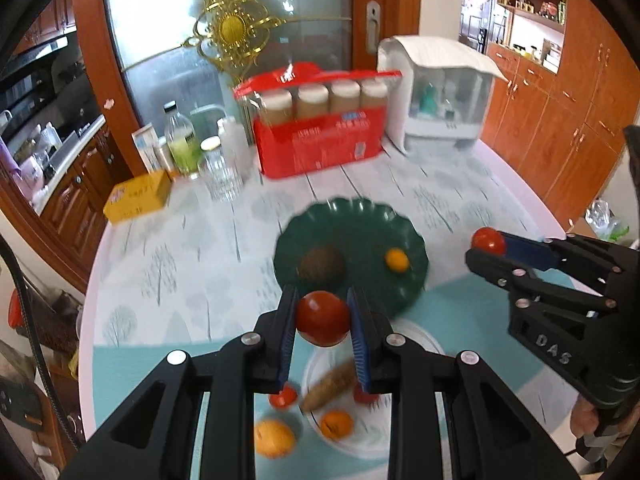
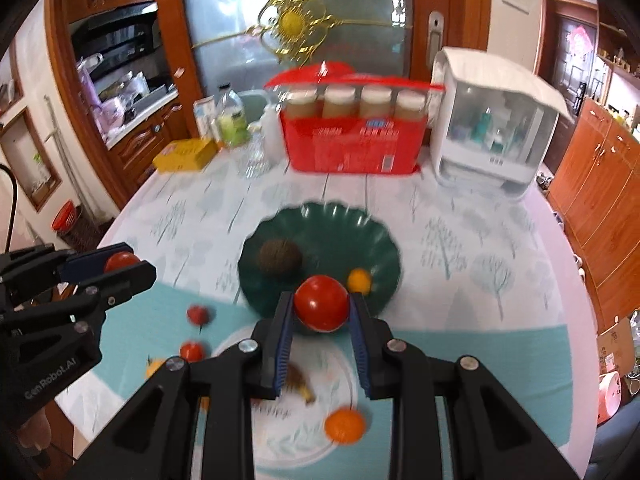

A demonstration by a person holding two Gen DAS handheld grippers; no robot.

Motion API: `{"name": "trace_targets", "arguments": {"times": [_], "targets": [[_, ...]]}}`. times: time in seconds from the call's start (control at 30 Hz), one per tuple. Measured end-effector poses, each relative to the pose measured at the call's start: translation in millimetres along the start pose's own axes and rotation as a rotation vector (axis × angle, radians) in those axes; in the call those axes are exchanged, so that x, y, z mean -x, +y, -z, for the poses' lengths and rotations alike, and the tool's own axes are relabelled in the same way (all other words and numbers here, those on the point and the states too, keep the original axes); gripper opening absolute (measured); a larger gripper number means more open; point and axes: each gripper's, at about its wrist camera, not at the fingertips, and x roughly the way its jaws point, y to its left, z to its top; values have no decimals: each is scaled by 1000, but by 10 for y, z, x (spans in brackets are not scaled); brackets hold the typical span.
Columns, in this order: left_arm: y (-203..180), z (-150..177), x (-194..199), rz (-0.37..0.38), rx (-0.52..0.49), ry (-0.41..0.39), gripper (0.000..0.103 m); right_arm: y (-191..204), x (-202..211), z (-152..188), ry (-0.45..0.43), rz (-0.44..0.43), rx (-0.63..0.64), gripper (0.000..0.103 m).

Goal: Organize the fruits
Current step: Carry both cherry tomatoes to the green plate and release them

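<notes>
My left gripper (image 1: 323, 297) is shut on a red tomato (image 1: 323, 320), held above the near rim of the dark green scalloped plate (image 1: 360, 216). My right gripper (image 2: 322, 299) is shut on a second red tomato (image 2: 321, 305) over the same plate (image 2: 332, 232). Each gripper shows in the other's view, with its tomato (image 1: 489, 241) (image 2: 119, 261) between the pads. On the green plate lie a brown round fruit (image 2: 280, 258) and a small orange (image 2: 359, 280). Below, a white plate (image 2: 296, 436) carries a brown root (image 1: 332, 384) and an orange (image 2: 345, 424).
Loose tomatoes (image 2: 198, 314) (image 2: 192, 351) and an orange (image 1: 274, 438) lie on the teal mat near the white plate. Behind the green plate stand a red box of jars (image 1: 320, 144), a white cabinet (image 1: 444, 92), bottles, a glass (image 1: 220, 176) and a yellow box (image 1: 138, 196).
</notes>
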Motion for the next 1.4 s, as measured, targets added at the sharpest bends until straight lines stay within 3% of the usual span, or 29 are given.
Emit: {"name": "trace_targets", "arguments": {"times": [0.2, 0.4, 0.53, 0.8, 1.07, 1.13, 1.17, 1.2, 1.27, 1.4], "targets": [[132, -377, -356, -1, 32, -2, 24, -57, -243, -350, -12, 37, -15, 27], [204, -476, -1002, 16, 74, 77, 23, -181, -696, -429, 54, 43, -61, 27], [231, -432, -1470, 26, 88, 142, 23, -267, -1110, -356, 135, 37, -95, 27], [263, -321, -2187, 116, 140, 239, 24, -303, -1754, -57, 265, 20, -115, 27], [62, -307, -2376, 127, 77, 207, 24, -268, -1983, 98, 295, -12, -104, 28], [21, -314, -2379, 103, 54, 197, 29, -272, -1997, 104, 291, -17, -106, 28], [2, -313, -2387, 103, 45, 197, 38, -277, -2005, 104, 290, -21, -107, 28], [-4, -314, -2397, 113, 43, 205, 56, -278, -2006, 113, 286, -25, -108, 29], [-6, -302, -2412, 128, 54, 219, 74, -279, -2016, 110, 281, -27, -109, 32], [-9, -295, -2384, 133, 55, 208, 77, -235, -1988, 113, 260, -12, -74, 41]]}}
